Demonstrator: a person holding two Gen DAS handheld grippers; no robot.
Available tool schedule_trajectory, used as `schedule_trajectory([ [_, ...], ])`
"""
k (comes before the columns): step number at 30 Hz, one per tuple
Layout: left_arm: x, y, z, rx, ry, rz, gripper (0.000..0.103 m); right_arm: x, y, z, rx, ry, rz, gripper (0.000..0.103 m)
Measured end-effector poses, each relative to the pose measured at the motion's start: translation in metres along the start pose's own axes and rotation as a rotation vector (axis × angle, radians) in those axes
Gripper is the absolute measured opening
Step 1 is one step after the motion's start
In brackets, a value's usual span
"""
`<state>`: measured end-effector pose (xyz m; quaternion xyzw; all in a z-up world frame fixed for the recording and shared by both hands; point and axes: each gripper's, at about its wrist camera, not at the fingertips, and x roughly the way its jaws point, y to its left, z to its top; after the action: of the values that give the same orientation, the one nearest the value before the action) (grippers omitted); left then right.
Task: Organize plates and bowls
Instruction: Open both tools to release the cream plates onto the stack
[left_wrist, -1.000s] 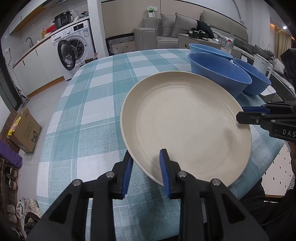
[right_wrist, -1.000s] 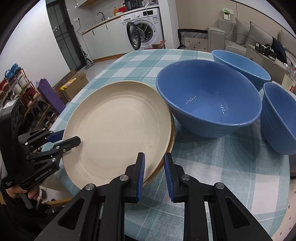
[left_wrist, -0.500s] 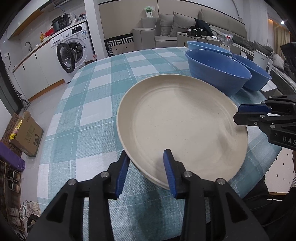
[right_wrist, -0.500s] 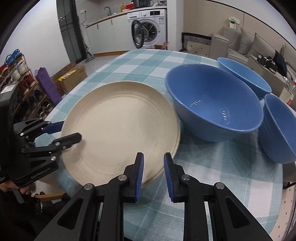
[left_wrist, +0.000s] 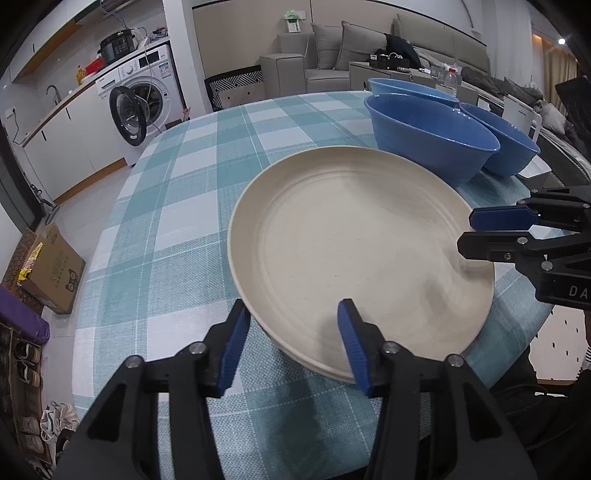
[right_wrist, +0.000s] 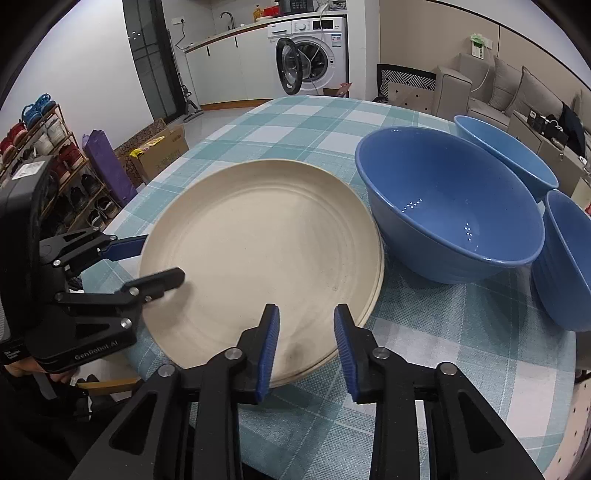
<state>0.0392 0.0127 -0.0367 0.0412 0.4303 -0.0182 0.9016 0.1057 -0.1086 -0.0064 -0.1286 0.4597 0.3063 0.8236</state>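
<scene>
A large cream plate (left_wrist: 354, 251) lies on the checked tablecloth (left_wrist: 184, 184); in the right wrist view the cream plate (right_wrist: 258, 251) shows a second rim under its right edge, so it rests on another plate. My left gripper (left_wrist: 293, 325) straddles the near rim, its jaws opening and its pads clear of the plate. At the opposite rim my right gripper (right_wrist: 307, 317) is also opening, with the rim between its pads but untouched. Each gripper shows in the other's view: right gripper (left_wrist: 491, 229), left gripper (right_wrist: 159, 258). Three blue bowls (right_wrist: 450, 221) (right_wrist: 506, 155) (right_wrist: 569, 266) stand separately beside the plate.
The plate sits close to the table's near edge (left_wrist: 517, 332). Off the table, a cardboard box (left_wrist: 51, 273) and a shoe rack (right_wrist: 55, 155) stand on the floor. A washing machine (left_wrist: 140, 107) with its door open and a sofa (left_wrist: 332, 55) are further back.
Both grippers have gone from shut on the plate's rim to open. The plate has sunk from a slight tilt to lie flat on the plate under it.
</scene>
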Motion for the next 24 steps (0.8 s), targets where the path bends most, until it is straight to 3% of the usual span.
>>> schedule_trajectory([
  [10, -0.007, 0.005, 0.003, -0.027, -0.017, -0.013, 0.056, -0.005, -0.003, 0.002, 0.009, -0.02, -0.02, 0.056],
  [12, -0.009, 0.006, 0.003, -0.037, -0.024, -0.022, 0.058, -0.007, -0.004, 0.002, 0.014, -0.027, -0.02, 0.068],
  [13, -0.01, 0.007, 0.004, -0.042, -0.027, -0.028, 0.06, -0.009, -0.004, 0.002, 0.015, -0.033, -0.016, 0.07],
  [17, -0.018, 0.009, 0.006, -0.061, -0.068, -0.038, 0.097, -0.014, -0.005, 0.002, 0.02, -0.055, -0.008, 0.091],
  [24, -0.027, 0.005, 0.009, -0.051, -0.103, -0.058, 0.103, -0.017, -0.01, 0.002, 0.031, -0.063, -0.011, 0.101],
])
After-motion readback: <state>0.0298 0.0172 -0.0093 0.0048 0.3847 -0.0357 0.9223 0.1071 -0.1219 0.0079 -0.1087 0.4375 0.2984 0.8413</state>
